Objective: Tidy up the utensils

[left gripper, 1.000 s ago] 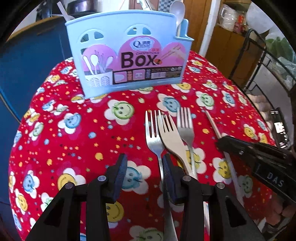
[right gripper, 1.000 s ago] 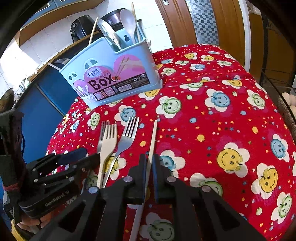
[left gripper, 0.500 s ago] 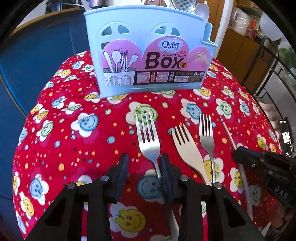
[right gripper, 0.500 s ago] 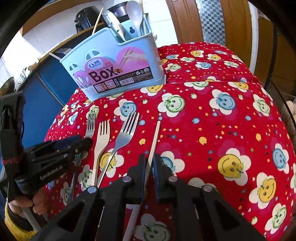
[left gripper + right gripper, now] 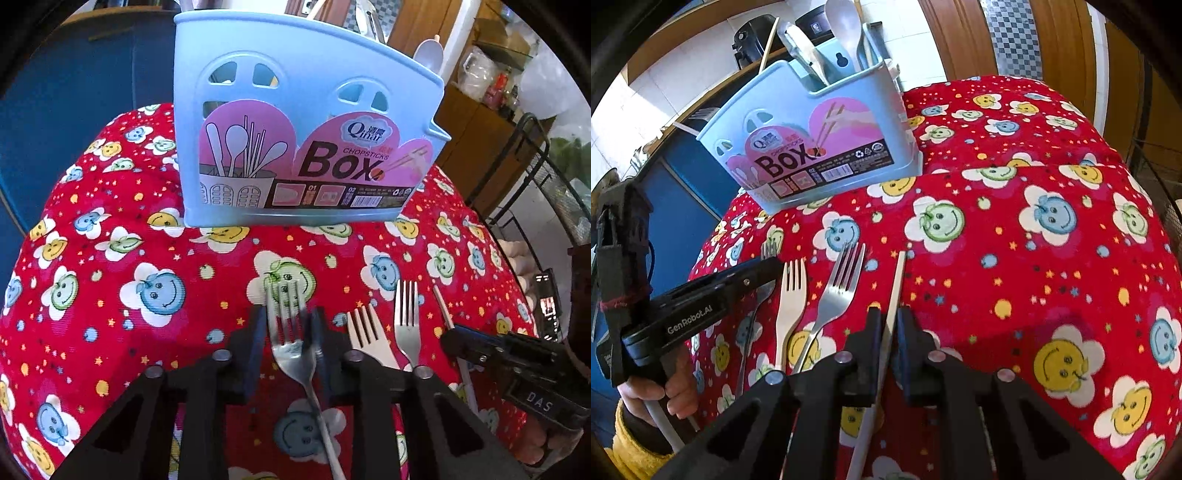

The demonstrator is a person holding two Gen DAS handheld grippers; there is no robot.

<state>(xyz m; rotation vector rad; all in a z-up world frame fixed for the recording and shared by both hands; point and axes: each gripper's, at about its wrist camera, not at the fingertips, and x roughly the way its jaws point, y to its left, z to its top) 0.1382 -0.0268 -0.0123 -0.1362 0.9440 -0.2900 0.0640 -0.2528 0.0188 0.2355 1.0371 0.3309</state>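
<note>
A light blue utensil box (image 5: pixel 306 147) (image 5: pixel 812 155) stands at the back of the red smiley tablecloth (image 5: pixel 147 295), with a spoon (image 5: pixel 842 22) and other utensils in it. My left gripper (image 5: pixel 288 321) is closing around the head of a silver fork (image 5: pixel 290 347) that lies on the cloth. The pads stand close on either side of it. To its right lie a beige fork (image 5: pixel 369 332) and a second silver fork (image 5: pixel 406 317). My right gripper (image 5: pixel 888 332) is shut on a white chopstick (image 5: pixel 897 280) that points toward the box.
A black wire rack (image 5: pixel 535 166) stands off the table's right edge. A blue cabinet (image 5: pixel 74 92) lies behind and to the left. A hand in a yellow sleeve (image 5: pixel 676 398) holds the left gripper. The cloth drops away at the rounded table edges.
The left gripper slid forward toward the box until the silver fork's head lay between its fingers, and its jaws narrowed. The right gripper stayed shut on the chopstick and crept forward.
</note>
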